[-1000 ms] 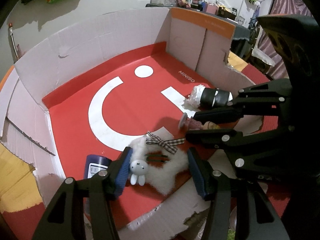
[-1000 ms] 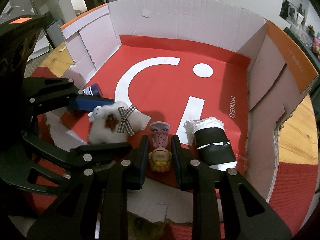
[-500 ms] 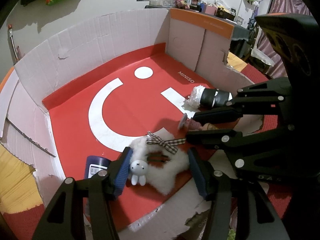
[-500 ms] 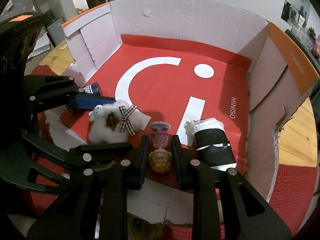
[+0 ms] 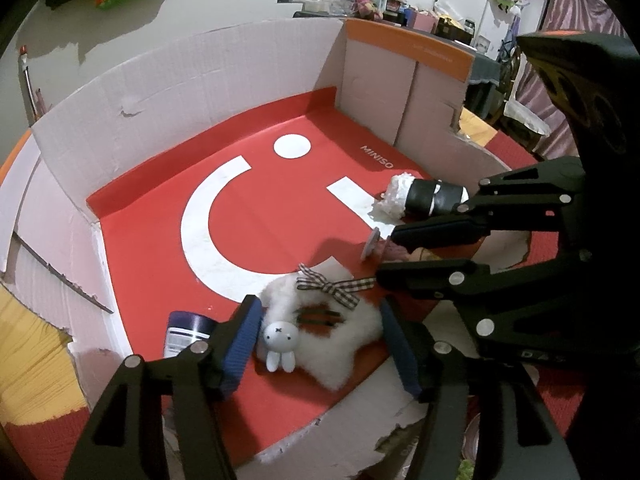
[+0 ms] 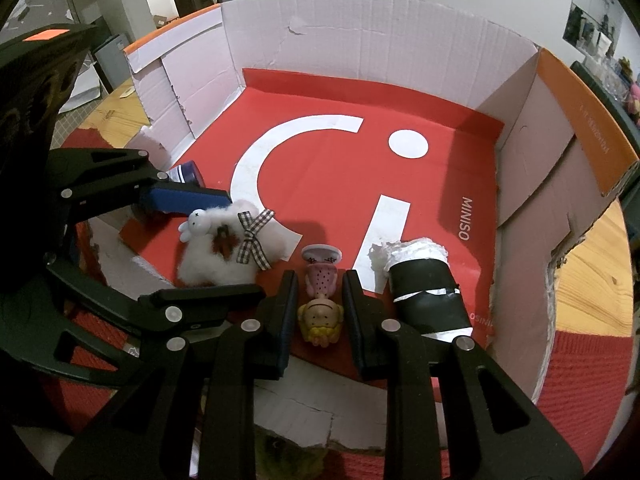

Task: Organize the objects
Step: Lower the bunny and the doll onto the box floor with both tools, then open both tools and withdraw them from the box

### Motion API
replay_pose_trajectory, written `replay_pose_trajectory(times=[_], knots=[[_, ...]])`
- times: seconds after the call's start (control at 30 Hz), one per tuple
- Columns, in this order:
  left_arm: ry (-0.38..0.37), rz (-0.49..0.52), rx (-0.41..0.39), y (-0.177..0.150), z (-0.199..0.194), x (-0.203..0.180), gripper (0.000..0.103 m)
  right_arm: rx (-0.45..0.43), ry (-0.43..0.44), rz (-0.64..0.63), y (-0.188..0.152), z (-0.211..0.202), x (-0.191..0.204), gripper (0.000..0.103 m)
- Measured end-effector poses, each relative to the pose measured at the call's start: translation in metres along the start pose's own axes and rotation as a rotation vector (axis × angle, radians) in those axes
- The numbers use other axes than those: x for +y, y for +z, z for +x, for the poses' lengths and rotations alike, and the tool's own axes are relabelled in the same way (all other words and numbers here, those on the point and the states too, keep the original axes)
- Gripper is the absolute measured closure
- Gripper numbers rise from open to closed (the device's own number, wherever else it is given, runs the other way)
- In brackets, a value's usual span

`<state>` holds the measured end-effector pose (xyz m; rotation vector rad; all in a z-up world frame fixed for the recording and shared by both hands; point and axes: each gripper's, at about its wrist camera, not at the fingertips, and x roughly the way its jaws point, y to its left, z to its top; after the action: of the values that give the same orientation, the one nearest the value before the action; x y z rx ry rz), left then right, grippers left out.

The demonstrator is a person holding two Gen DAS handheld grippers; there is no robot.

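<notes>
Where white walls rise, red box floor (image 5: 256, 216).

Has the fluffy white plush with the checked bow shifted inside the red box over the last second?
No. The fluffy white plush lies in the same spot against the white arc printed on the box floor; only the left gripper jaws around it are opening.

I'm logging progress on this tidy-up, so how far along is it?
Four things lie in the red-floored box: a black-wrapped roll, a dark blue jar, a fluffy white plush and a small doll. In hand: the right gripper is shut on the doll; the left gripper is opening around the plush, pads clear. Left: releasing the doll.
</notes>
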<state>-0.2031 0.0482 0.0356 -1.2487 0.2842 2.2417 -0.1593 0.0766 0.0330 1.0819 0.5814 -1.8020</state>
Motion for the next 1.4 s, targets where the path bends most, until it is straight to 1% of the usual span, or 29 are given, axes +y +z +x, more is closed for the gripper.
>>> replay_pose_trajectory(times=[0.4,0.53,0.67,0.87,1.07,1.13,1.2,1.23,1.3,1.33,1.37,1.4], knots=[[-0.007,-0.005,-0.005,0.0,-0.002,0.001,0.039,0.0,0.001,-0.007,0.002,0.0,0.001,0.081],[-0.001,-0.011,-0.015,0.001,-0.004,0.001,0.035,-0.002,0.001,-0.009,0.003,-0.001,0.001,0.081],[0.003,-0.023,-0.024,0.0,-0.007,0.001,0.035,-0.005,0.003,-0.009,0.006,-0.004,0.003,0.081],[0.023,-0.045,-0.063,0.0,-0.021,0.001,0.035,-0.032,-0.002,-0.014,0.007,-0.015,0.006,0.08],[0.041,-0.081,-0.108,-0.004,-0.04,0.002,0.035,-0.078,-0.009,-0.009,0.003,-0.035,0.008,0.078],[0.054,-0.097,-0.126,-0.007,-0.047,0.002,0.031,-0.095,-0.011,-0.007,0.001,-0.043,0.009,0.077],[0.071,-0.105,-0.142,-0.01,-0.051,0.002,0.03,-0.117,-0.015,-0.005,-0.002,-0.053,0.01,0.076],[0.083,-0.111,-0.153,-0.013,-0.055,0.001,0.03,-0.13,-0.017,-0.002,-0.004,-0.058,0.011,0.075],[0.095,-0.123,-0.167,-0.017,-0.06,0.001,0.03,-0.154,-0.018,0.004,-0.006,-0.066,0.012,0.068],[0.099,-0.132,-0.174,-0.02,-0.063,0.001,0.03,-0.169,-0.017,0.007,-0.009,-0.071,0.013,0.053],[0.102,-0.139,-0.18,-0.023,-0.066,0.001,0.03,-0.185,-0.017,0.007,-0.01,-0.075,0.015,0.043],[0.107,-0.149,-0.189,-0.026,-0.069,0.001,0.029,-0.206,-0.022,0.006,-0.012,-0.08,0.016,0.043]])
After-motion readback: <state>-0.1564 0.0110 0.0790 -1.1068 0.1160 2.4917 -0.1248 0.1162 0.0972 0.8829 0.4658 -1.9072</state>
